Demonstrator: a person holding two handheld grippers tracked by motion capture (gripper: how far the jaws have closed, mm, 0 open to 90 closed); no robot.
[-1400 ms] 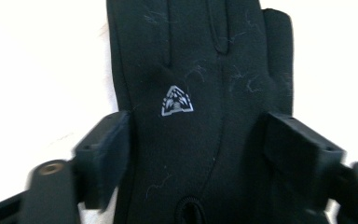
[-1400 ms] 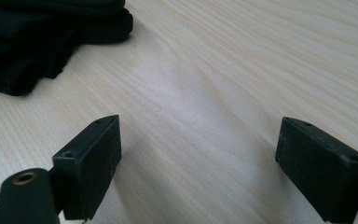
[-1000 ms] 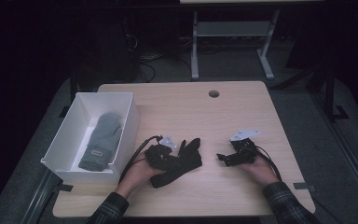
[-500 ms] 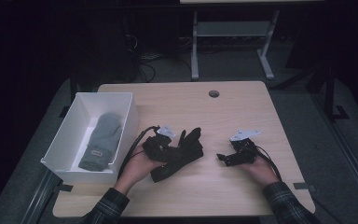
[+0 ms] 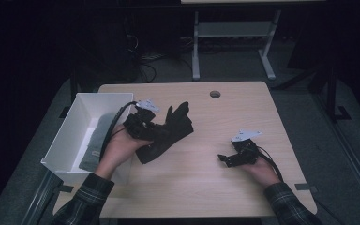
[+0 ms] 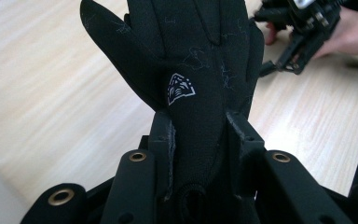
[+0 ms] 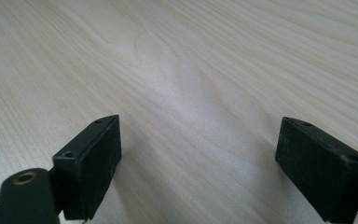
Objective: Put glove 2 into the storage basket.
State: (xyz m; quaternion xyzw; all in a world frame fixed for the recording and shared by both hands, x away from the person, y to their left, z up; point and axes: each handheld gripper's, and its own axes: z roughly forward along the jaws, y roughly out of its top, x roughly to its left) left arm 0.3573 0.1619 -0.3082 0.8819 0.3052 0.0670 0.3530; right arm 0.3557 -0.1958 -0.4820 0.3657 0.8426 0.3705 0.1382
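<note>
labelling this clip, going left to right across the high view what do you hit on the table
white box with a grey glove in it → left tongs → black glove held in them → right tongs, open on the bare tabletop

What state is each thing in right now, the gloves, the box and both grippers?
Black fabric glove: clamped at its cuff, held above the table.
Grey glove: lying inside the box.
White rectangular box: open-topped, at the table's left edge.
Left gripper: shut on the black glove.
Right gripper: open, nothing between its jaws.
Light wooden table: bearing the right gripper.
</note>
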